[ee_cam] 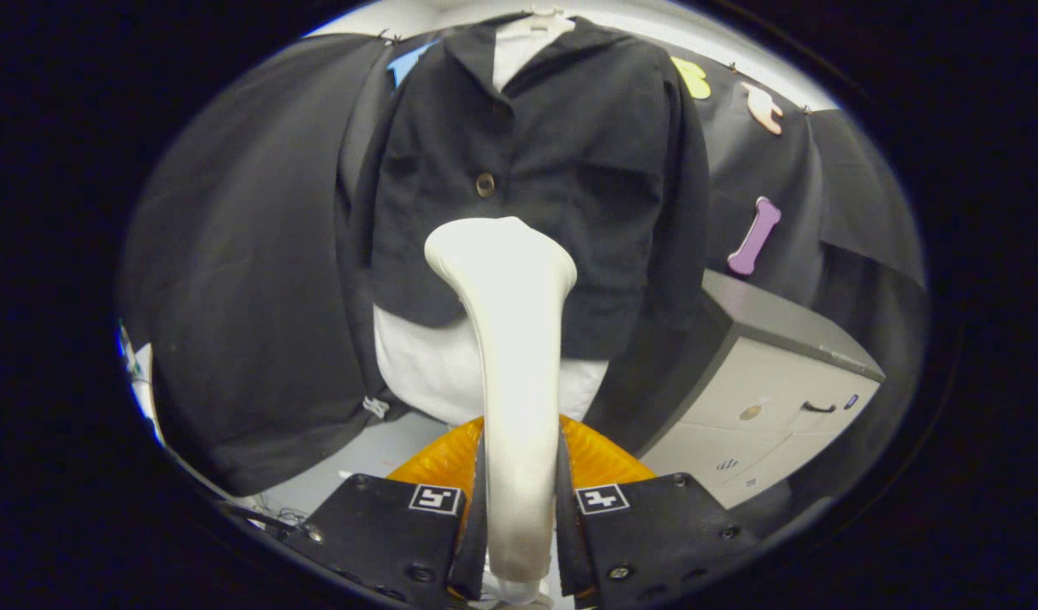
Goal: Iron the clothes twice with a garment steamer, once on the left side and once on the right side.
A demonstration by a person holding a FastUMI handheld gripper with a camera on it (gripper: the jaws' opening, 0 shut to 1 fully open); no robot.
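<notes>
A black jacket (561,152) over a white shirt hangs on a hanger against the booth wall, straight ahead of me. My gripper (519,508) is shut on the white garment steamer (510,339), both fingers pressing its handle. The steamer's wide head points up and forward, its tip level with the jacket's lower front, just under the brown button (485,184). I cannot tell whether the head touches the cloth. The white shirt hem (425,373) shows below the jacket on both sides of the handle.
A grey cabinet (773,381) with drawers stands to the right of the jacket. An orange ribbed object (442,457) lies just beyond my fingers, behind the steamer handle. Black cloth hangs to the left of the jacket.
</notes>
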